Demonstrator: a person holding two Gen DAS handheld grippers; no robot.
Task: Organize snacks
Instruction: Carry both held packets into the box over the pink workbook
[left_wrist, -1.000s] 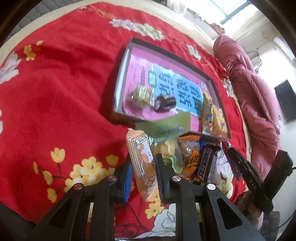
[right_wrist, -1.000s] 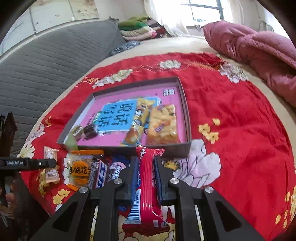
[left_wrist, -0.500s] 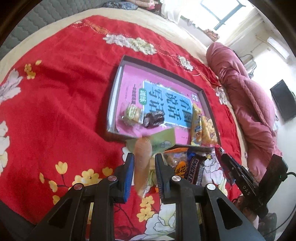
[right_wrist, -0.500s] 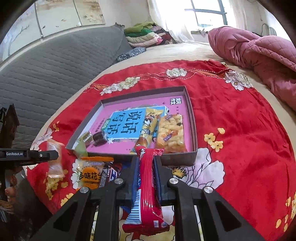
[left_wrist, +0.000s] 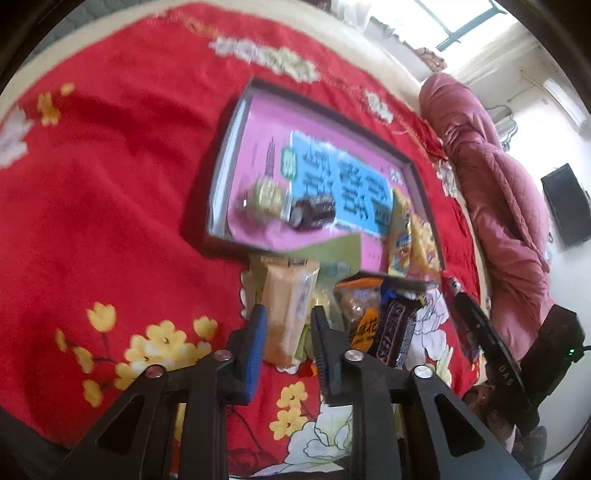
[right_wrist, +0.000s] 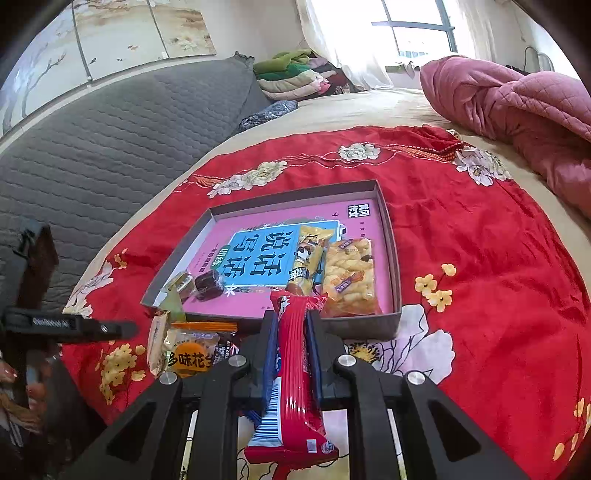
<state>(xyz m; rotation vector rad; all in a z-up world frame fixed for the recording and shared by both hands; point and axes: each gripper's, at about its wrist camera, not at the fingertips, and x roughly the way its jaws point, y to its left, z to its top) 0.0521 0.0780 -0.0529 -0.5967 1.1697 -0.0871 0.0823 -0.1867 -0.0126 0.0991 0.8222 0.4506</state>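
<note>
Surface: a bed with a red floral cloth spread over it; a shallow grey box with a pink and blue printed floor lies on the cloth.
Already in the box: four snacks — a yellow bar and a clear bag of puffed sticks along the right wall, a small greenish sweet and a dark wrapped sweet in the near left corner.
Left tool: its blue-padded fingers stand a little apart around an upright tan wafer packet. The picture is blurred, so I cannot tell whether the pads press it or have let go. The packet is outside the box, just before its near wall.
Right tool: closed on a red wrapped bar, gripped at mid length and pointing toward the near wall of the box — not yet over it.
Left on the cloth: an orange-labelled peanut pack, a Snickers bar and a green packet, bunched against the outside of the near wall.
Progress: judged roughly half done — four in, two at the tools, at least three loose.
Room: the middle and far part of the box floor are bare.
</note>
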